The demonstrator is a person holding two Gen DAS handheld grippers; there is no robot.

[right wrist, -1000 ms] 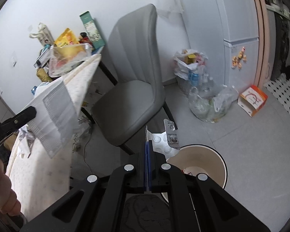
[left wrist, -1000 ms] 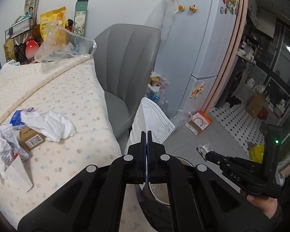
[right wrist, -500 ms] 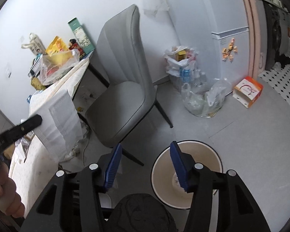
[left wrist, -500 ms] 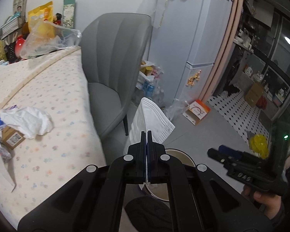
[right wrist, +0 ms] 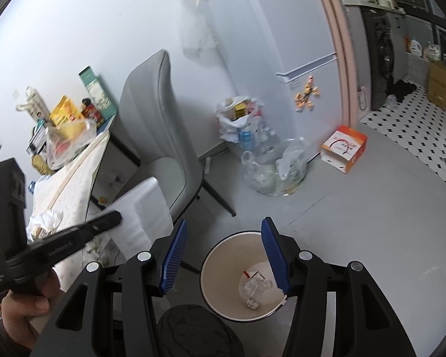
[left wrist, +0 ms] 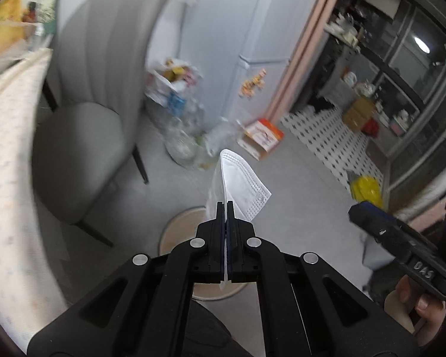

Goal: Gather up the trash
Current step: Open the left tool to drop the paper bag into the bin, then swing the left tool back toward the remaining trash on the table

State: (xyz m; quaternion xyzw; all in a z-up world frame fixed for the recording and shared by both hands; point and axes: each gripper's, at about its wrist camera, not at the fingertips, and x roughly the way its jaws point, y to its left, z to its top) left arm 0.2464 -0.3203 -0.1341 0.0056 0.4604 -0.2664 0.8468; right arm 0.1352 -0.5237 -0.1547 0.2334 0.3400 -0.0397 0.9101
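My left gripper point(left wrist: 226, 205) is shut on a white face mask point(left wrist: 239, 181), which sticks up from its jaws above the round beige trash bin point(left wrist: 175, 229) on the floor. In the right wrist view the same left gripper point(right wrist: 116, 215) comes in from the left with the mask point(right wrist: 142, 205), left of the bin. My right gripper point(right wrist: 223, 223) stands open over the bin point(right wrist: 214, 267) with nothing between its blue pads point(right wrist: 172, 253). Clear plastic trash point(right wrist: 254, 287) lies at the bin's bottom. The right gripper point(left wrist: 353, 211) also shows at the right of the left wrist view.
A grey chair point(right wrist: 160, 136) stands behind the bin, beside a table with a flowered cloth point(left wrist: 6, 154). Crumpled paper point(right wrist: 44, 220) lies on the table. A clear bag of bottles point(right wrist: 270, 166) and an orange-white box point(right wrist: 343, 147) sit on the floor by the fridge point(right wrist: 282, 44).
The right gripper opened and let go of a small blister pack over the bin. The left gripper swung right, away from the table, carrying the mask towards the bin.
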